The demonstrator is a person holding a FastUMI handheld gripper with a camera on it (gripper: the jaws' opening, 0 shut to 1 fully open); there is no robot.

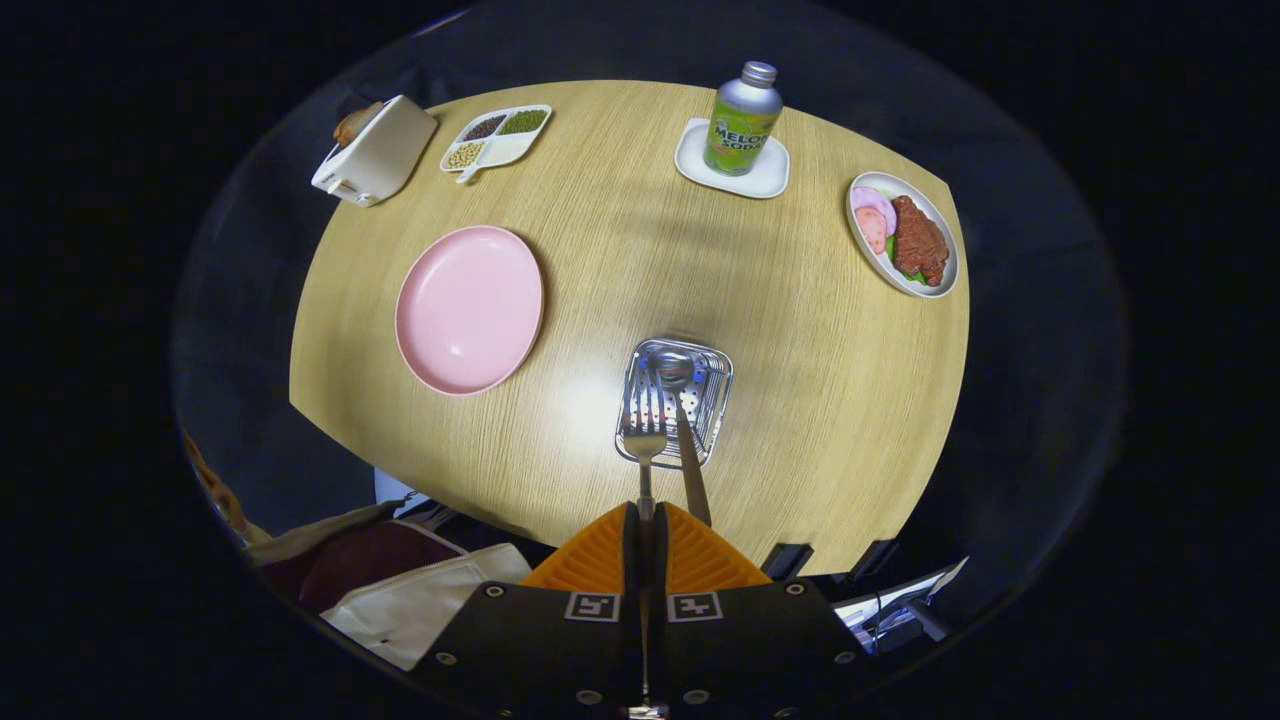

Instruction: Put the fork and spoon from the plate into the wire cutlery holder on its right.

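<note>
One utensil is left to settle: the fork, whose thin handle runs straight back from its head into the narrow slit between the two orange fingers of the gripper. The jaws are drawn almost fully together with both pads pressing on that handle, so the fork is held, tines pointing forward and away from the jaws. Its long axis lies in line with the fingers, and its tines hang over the near rim of the wire cutlery holder, which sits just ahead of the jaws on the counter. The spoon already stands in the holder, bowl deep inside the holder and handle leaning back out over the near rim, just to the right of the fork. The pink plate lies to the left of the holder, bare of cutlery. Judging from this, the coming move turns on how the fork's head stands relative to the holder's opening: the tines seem to be above the near edge, not the middle, so a short advance toward the holder's centre may be needed before letting go. How high the fork hangs above the holder cannot be told from this view. The spoon's handle is close enough that the fork could knock it.
</note>
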